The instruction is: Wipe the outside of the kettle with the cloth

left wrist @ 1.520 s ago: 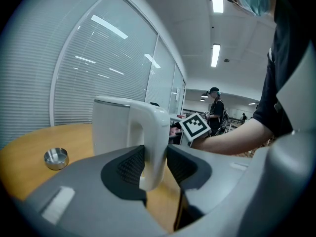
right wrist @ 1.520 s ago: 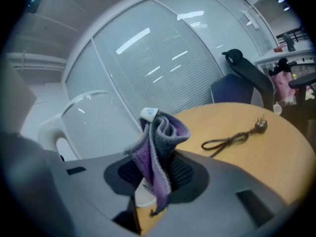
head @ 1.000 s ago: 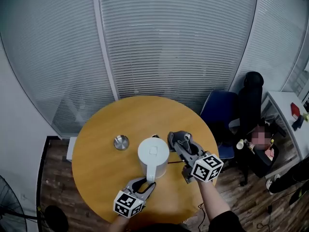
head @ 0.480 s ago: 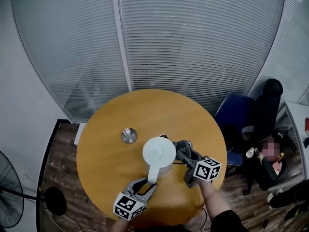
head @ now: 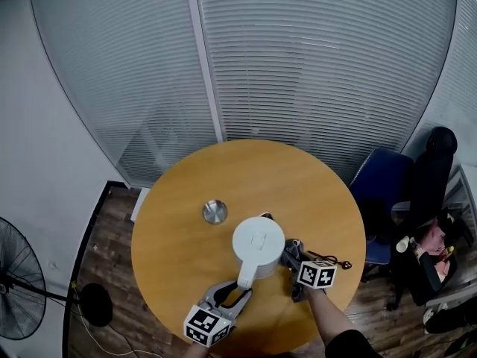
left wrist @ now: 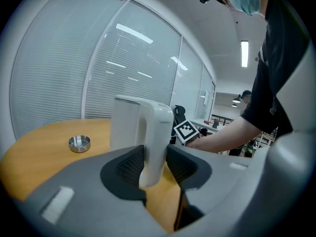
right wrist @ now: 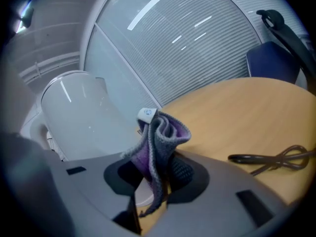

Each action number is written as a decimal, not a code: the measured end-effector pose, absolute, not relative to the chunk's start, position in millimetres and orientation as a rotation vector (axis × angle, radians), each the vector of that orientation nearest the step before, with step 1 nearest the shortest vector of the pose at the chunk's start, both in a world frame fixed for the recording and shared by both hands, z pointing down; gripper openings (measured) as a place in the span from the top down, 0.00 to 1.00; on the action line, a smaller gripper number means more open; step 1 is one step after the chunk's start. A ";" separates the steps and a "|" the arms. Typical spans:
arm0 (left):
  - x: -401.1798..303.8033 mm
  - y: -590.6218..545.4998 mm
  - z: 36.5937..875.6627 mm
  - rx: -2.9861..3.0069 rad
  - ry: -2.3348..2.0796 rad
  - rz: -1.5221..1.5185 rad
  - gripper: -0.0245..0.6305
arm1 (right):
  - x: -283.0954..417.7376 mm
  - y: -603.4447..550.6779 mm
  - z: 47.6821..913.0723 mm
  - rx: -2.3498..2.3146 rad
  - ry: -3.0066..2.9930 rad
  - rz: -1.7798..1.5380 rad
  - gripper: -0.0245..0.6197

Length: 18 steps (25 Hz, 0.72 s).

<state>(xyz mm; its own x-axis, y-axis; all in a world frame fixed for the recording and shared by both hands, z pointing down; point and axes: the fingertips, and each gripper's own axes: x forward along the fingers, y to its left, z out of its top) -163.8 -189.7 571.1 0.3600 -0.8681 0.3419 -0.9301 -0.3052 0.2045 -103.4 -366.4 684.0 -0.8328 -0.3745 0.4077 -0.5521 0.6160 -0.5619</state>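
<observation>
A white kettle (head: 258,241) stands upright near the front of the round wooden table (head: 313,192). Its handle (head: 246,273) points toward me, and my left gripper (head: 237,289) is shut on it. In the left gripper view the handle (left wrist: 155,142) sits between both dark pads, with the kettle's body (left wrist: 126,125) behind it. My right gripper (head: 289,256) is low at the kettle's right side, shut on a bunched grey and purple cloth (right wrist: 160,142). In the right gripper view the cloth sticks up from the jaws, right next to the kettle's wall (right wrist: 84,117); I cannot tell whether they touch.
A small round metal dish (head: 215,212) lies on the table left of the kettle. A black cable (head: 332,260) lies at the table's right edge, close to my right gripper. Dark office chairs (head: 391,192) stand to the right, a floor fan (head: 15,293) at the left.
My right gripper has come down along the kettle's right side with the cloth in it. The left gripper has kept its hold on the handle in the same place.
</observation>
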 end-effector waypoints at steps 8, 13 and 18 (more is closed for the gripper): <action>-167.3 -190.1 573.9 2.236 -1.597 0.238 0.73 | -99.9 -365.6 675.8 0.816 -2.568 0.992 0.79; -169.4 -188.3 576.4 2.194 -1.646 0.229 0.73 | -81.9 -353.9 650.1 0.878 -2.606 1.067 0.79; -171.3 -190.4 577.3 2.162 -1.703 0.183 0.73 | -57.3 -335.6 614.6 0.886 -2.681 0.932 0.79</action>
